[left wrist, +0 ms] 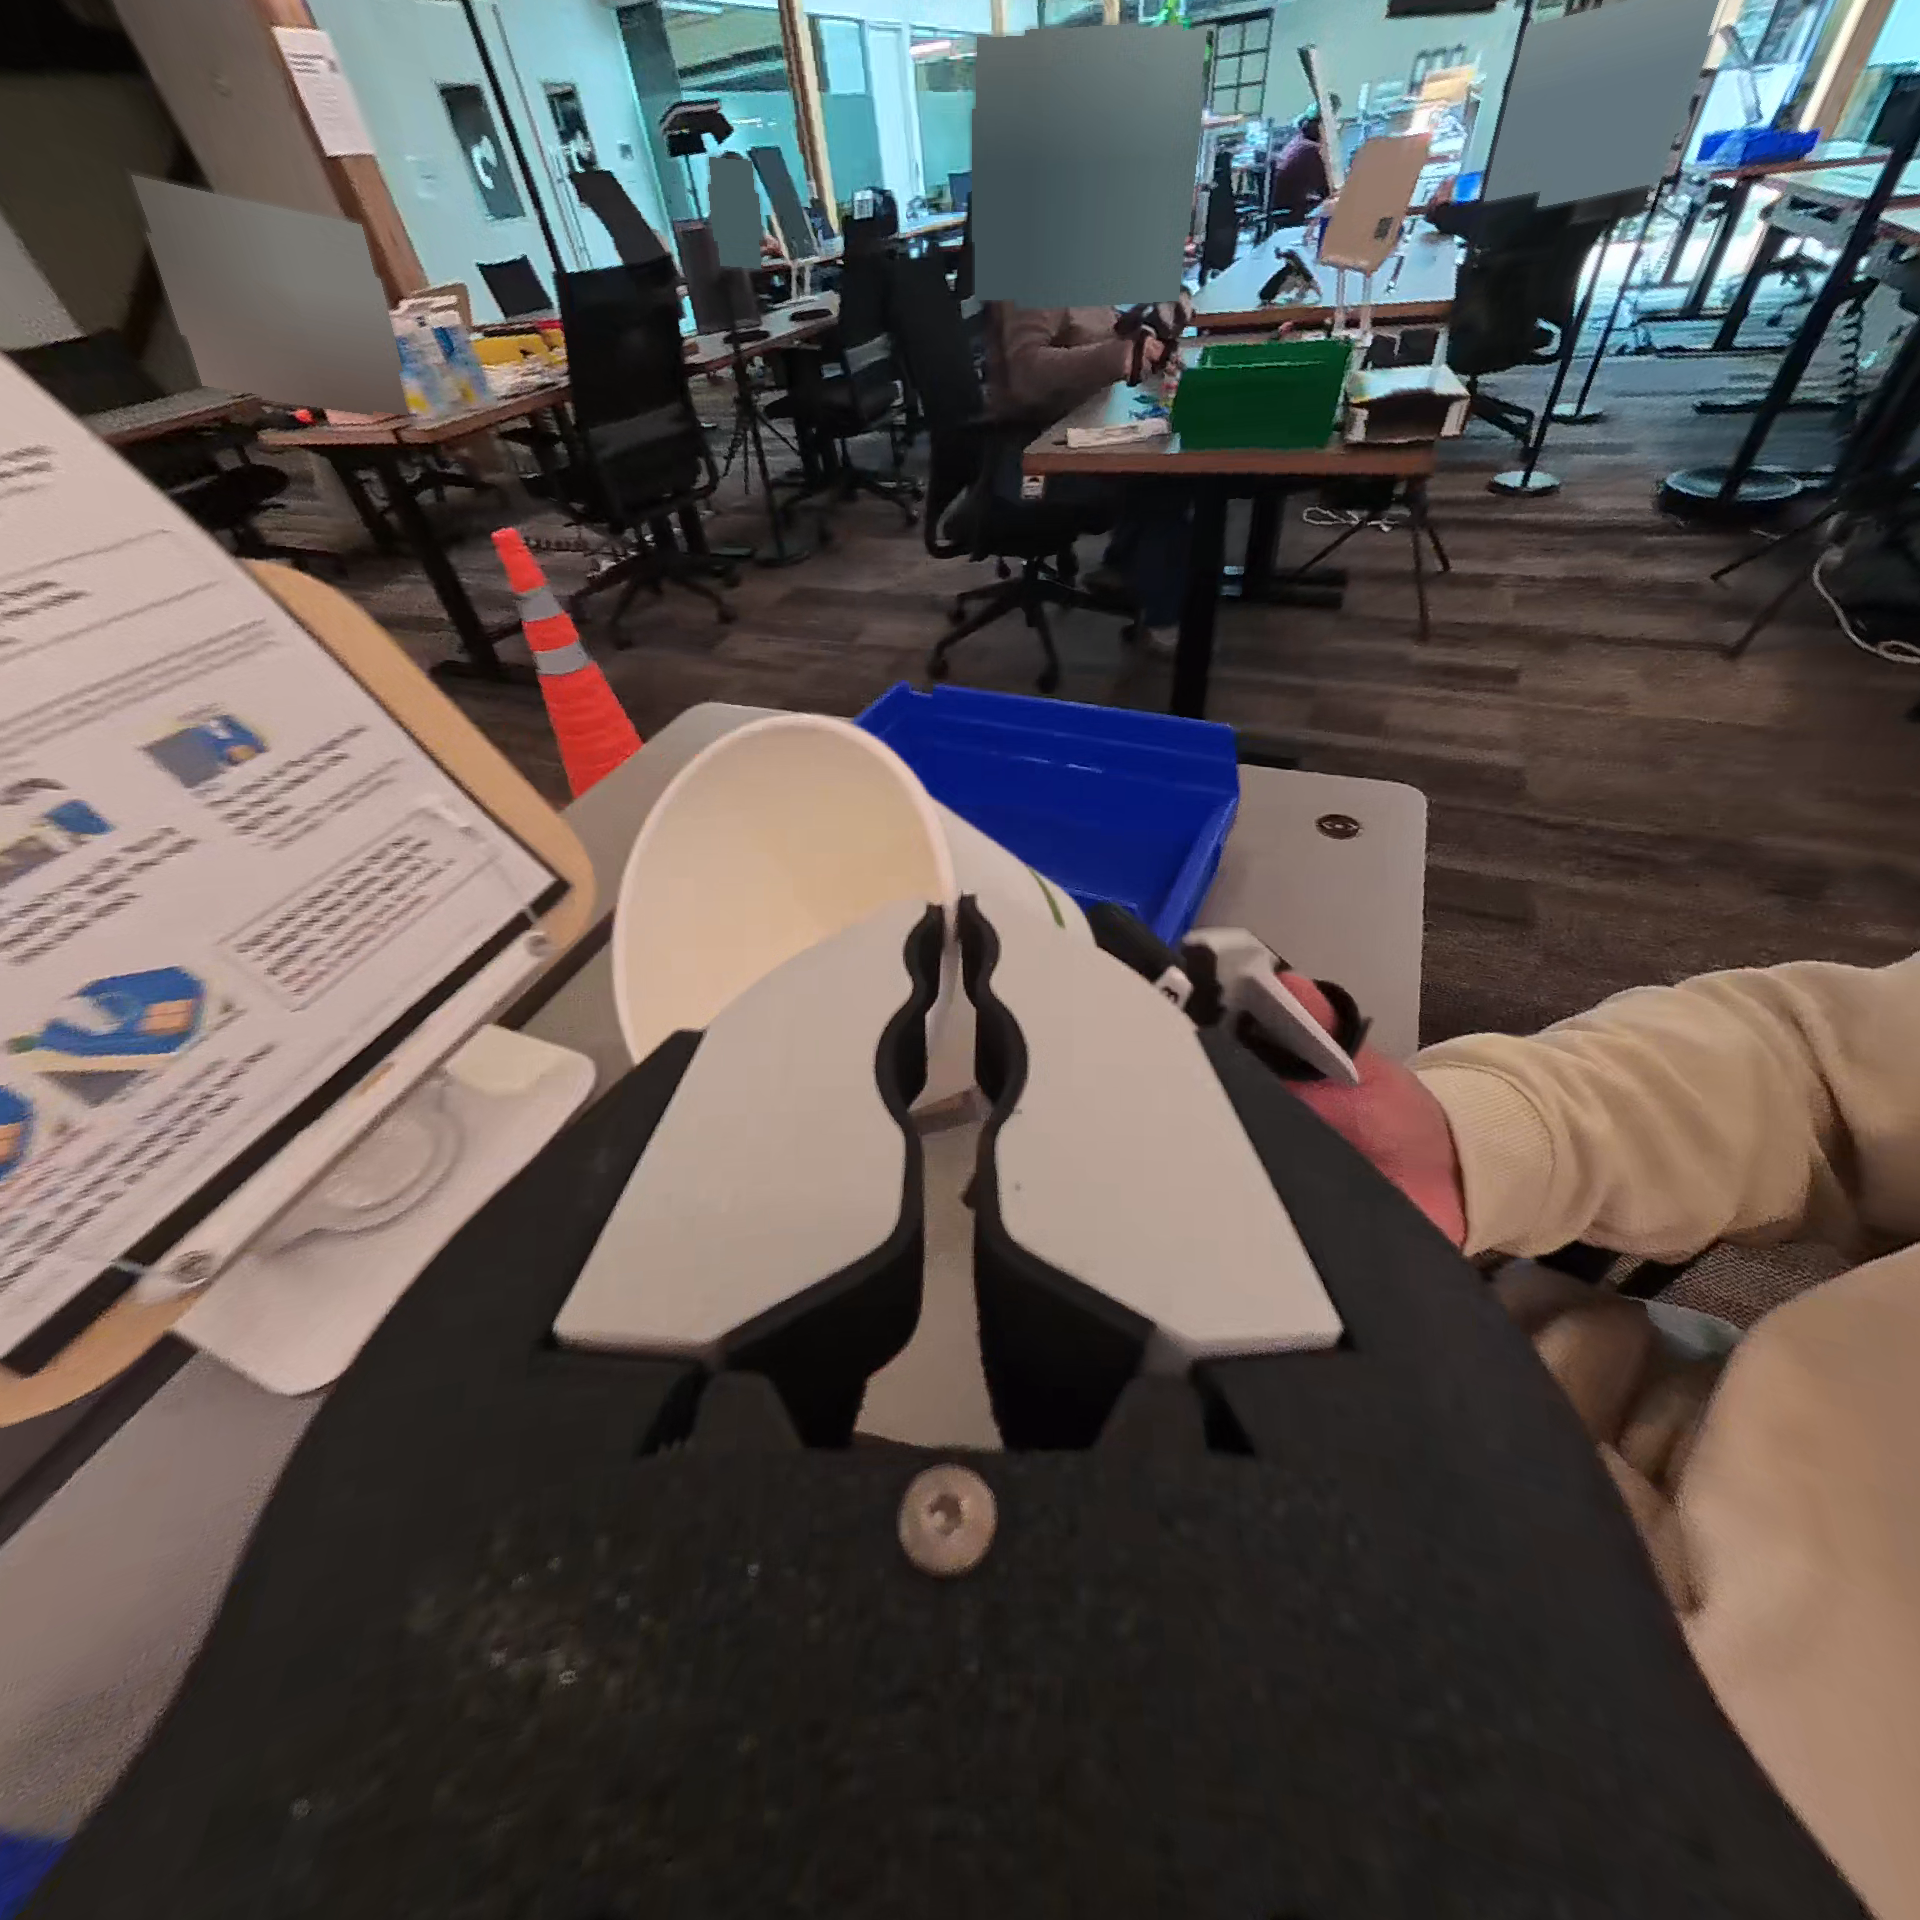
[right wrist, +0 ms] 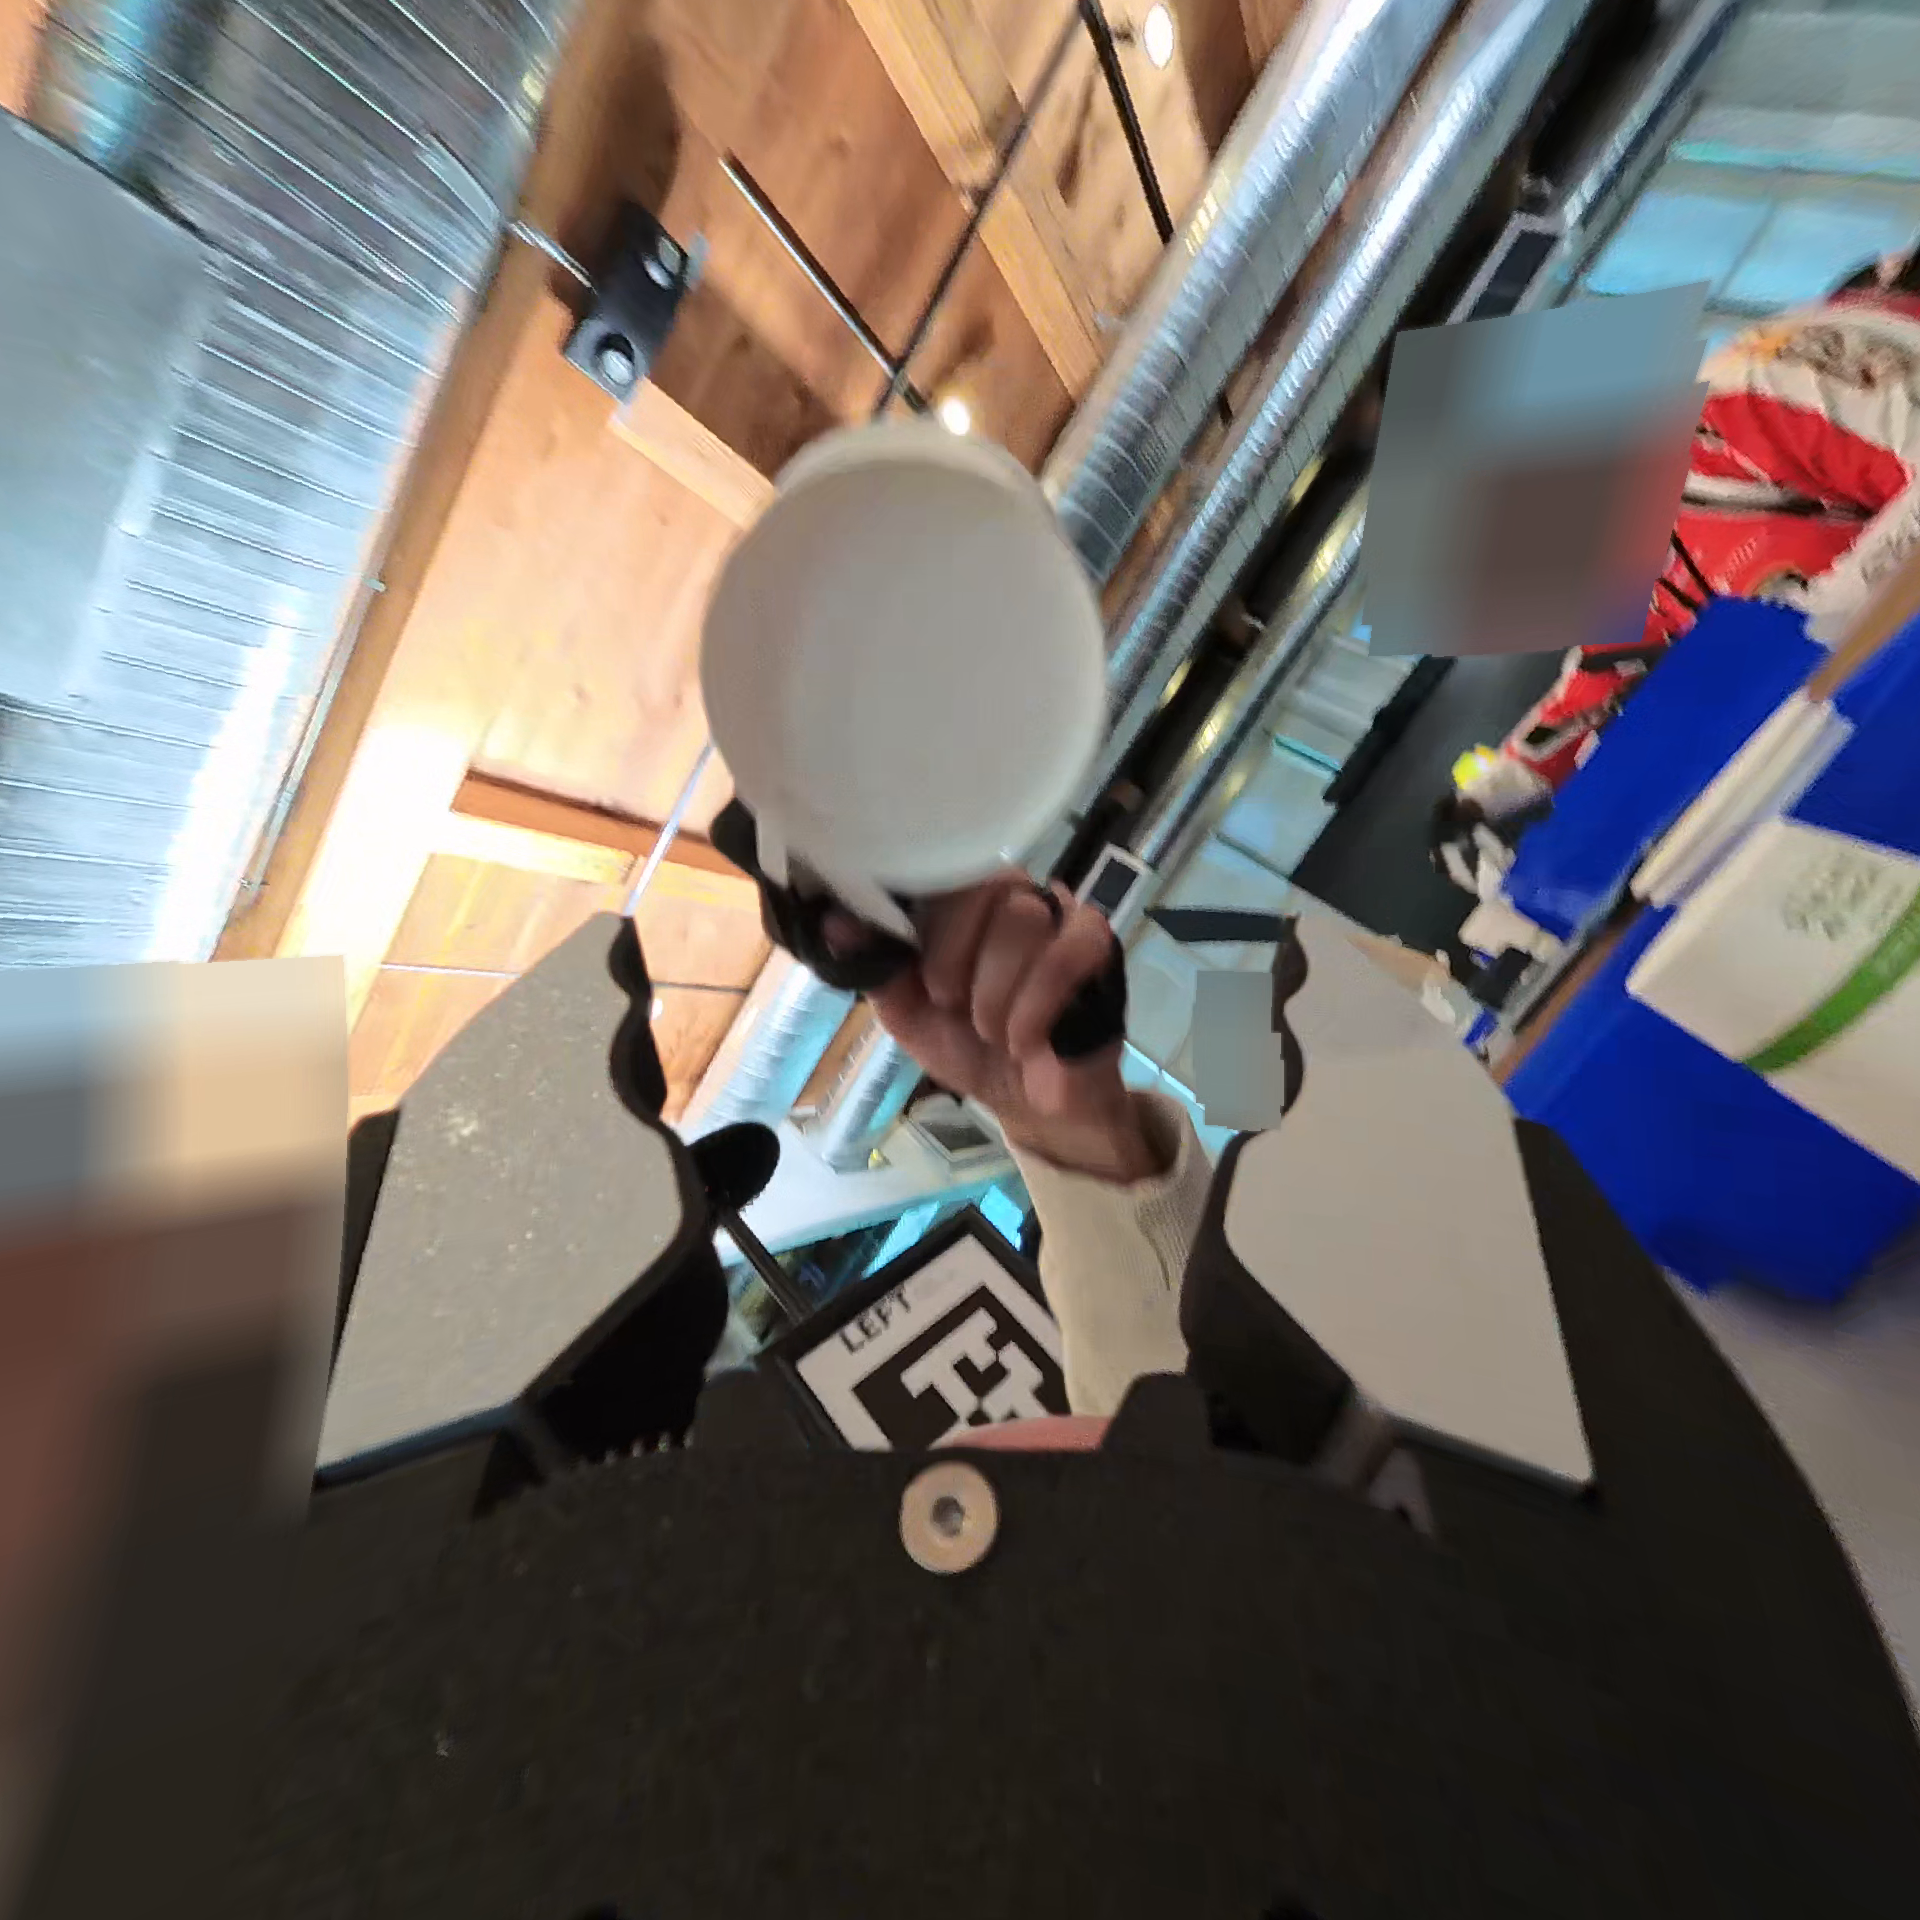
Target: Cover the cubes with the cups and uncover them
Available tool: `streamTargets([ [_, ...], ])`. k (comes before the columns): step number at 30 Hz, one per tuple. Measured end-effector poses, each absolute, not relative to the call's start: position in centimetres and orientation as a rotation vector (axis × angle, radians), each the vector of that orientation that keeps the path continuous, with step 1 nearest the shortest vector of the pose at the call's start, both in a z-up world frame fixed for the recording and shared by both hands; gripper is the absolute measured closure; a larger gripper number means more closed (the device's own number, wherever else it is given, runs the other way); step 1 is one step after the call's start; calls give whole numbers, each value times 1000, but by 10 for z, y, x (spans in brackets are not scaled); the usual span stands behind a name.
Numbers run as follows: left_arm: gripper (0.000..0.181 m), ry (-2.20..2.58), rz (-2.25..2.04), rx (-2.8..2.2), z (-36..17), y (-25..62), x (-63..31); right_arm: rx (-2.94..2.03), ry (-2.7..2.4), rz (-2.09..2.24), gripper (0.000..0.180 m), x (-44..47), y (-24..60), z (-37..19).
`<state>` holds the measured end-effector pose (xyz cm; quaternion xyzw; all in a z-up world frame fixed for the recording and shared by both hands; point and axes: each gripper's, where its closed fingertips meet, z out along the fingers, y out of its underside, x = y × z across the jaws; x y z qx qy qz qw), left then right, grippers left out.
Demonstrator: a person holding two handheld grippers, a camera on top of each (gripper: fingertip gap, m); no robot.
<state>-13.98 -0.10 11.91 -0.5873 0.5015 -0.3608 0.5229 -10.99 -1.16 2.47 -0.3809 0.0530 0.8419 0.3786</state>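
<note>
My left gripper (left wrist: pixel 951 914) is shut on the rim of a white paper cup (left wrist: pixel 779 883). It holds the cup tilted above the grey table (left wrist: pixel 1320 894), with the mouth facing left and toward the camera. The right wrist view points up at the ceiling and shows this cup's base (right wrist: pixel 904 665) from below, with the hand holding the left gripper. My right gripper (right wrist: pixel 961 935) is open and empty, its fingers (right wrist: pixel 540 1122) wide apart. Part of it shows in the left wrist view (left wrist: pixel 1236 987), just right of the cup. No cubes are in view.
A blue bin (left wrist: pixel 1091 810) stands on the table behind the cup. In the right wrist view the bin (right wrist: pixel 1662 1143) holds another white cup with a green stripe (right wrist: pixel 1787 935). A clipboard with a printed sheet (left wrist: pixel 239 935) stands at left. An orange cone (left wrist: pixel 571 686) is on the floor.
</note>
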Motion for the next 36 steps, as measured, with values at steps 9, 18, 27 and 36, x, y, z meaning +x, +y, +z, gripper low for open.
streamTargets([
  [9,178,1249,-1060,-1467,38,-36,-110,-1092,90,1959,85,-82,-6,0],
  [18,108,1390,-887,-1661,-42,-83,-199,-1527,-351,1491,86,-90,-17,-41],
  [27,89,1670,-644,-1708,-56,-108,-255,-1706,-968,1050,86,-106,-48,-46],
  [36,82,2095,-694,-1744,-38,-73,-164,-1675,-1217,933,86,-140,-59,-35],
])
